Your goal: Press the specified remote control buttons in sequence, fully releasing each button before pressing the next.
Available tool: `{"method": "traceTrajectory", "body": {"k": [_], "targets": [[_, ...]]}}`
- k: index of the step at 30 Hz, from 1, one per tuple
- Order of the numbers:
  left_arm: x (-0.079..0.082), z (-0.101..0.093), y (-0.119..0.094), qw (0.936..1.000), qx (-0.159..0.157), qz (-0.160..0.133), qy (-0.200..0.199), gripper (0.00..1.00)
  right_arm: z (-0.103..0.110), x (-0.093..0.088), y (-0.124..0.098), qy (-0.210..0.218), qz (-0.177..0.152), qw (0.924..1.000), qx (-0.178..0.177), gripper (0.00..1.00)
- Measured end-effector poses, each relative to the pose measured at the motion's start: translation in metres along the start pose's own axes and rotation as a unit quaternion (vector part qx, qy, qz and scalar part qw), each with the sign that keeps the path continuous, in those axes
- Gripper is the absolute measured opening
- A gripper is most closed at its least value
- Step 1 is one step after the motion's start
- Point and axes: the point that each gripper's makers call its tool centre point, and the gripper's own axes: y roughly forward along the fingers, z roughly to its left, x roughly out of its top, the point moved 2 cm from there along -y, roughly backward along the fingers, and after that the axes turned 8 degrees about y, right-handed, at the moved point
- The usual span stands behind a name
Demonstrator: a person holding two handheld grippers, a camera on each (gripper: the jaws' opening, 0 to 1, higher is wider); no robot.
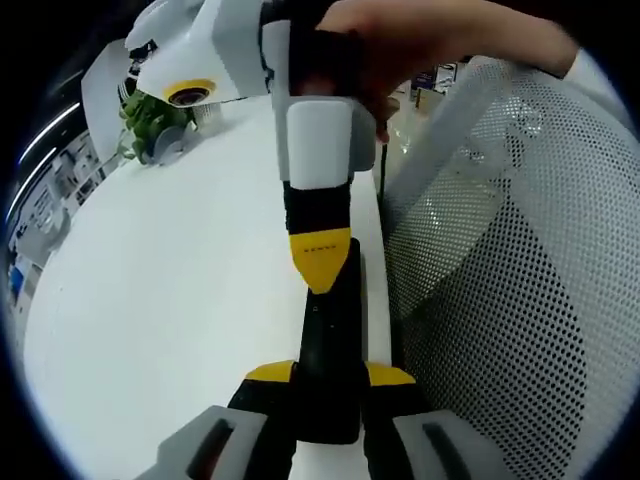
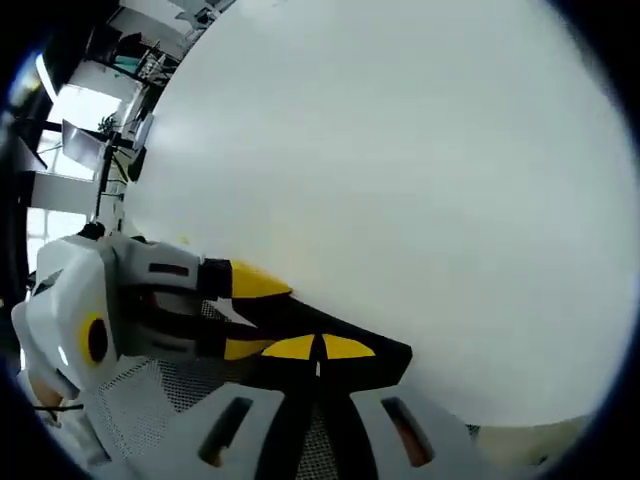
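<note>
A black remote control (image 1: 335,320) lies lengthwise between my left gripper's (image 1: 330,375) yellow-tipped jaws, which are shut on its sides just above the white table (image 1: 180,300). My right gripper (image 1: 320,262), held by a hand, comes down from above with its yellow tips shut together, and they touch the remote's top face. In the right gripper view the same shut tips (image 2: 318,348) rest on the remote (image 2: 310,322), and the left gripper (image 2: 250,315) clamps it from the left. The buttons are hidden under the tips.
A white mesh chair (image 1: 500,280) stands close on the right of the table edge, and its mesh (image 2: 170,385) shows under the grippers. A small green plant (image 1: 155,125) sits at the table's far left. The wide white tabletop (image 2: 400,150) stretches beyond.
</note>
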Motion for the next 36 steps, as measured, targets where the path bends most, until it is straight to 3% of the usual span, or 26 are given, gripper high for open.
{"method": "traceTrajectory", "body": {"k": [15,26,36], "targets": [[0.0,0.0,0.0,1.0,-0.002,0.004,0.0,0.23,-0.001,0.003,0.014,-0.024,0.058,0.9974,-0.035,0.0],[0.0,0.001,0.0,1.0,-0.003,0.004,-0.001,0.24,0.001,0.004,0.013,-0.037,0.076,0.9953,-0.047,0.0],[0.0,0.001,0.0,1.0,-0.003,0.002,-0.001,0.23,0.001,0.004,0.014,-0.044,0.074,0.994,-0.068,0.0]]}}
